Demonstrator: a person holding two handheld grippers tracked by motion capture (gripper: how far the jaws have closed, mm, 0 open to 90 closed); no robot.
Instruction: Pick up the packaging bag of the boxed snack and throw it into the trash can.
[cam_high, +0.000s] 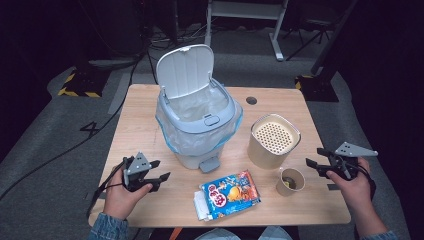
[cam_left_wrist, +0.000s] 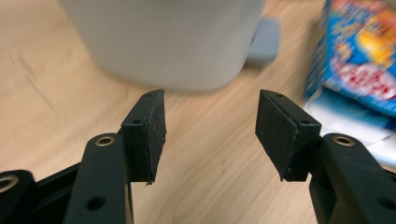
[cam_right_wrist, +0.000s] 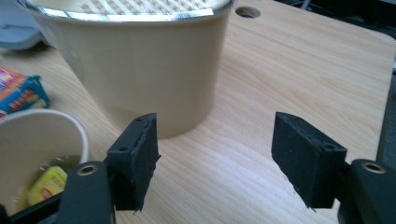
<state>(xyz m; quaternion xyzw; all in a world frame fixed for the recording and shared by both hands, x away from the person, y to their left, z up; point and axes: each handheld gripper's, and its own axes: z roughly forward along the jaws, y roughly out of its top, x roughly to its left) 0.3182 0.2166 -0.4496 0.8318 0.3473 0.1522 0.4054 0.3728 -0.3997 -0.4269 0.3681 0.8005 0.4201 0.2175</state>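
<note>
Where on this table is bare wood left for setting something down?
Free patches: the far right corner behind the beige canister, around the cable hole; the left strip between the pedal bin and the table edge. Crowded: the front middle, where snack packet, paper cup and bin pedal sit close.

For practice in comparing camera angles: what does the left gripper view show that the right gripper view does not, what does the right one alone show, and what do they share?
Left gripper view alone: the bin's grey-white base with its foot pedal, and white paper under the snack packet.

Right gripper view alone: the beige container with its perforated top, the paper cup holding a yellow item, and the table's cable hole.

Both: the wooden table, the blue snack packet, and a pair of open black jaws.
</note>
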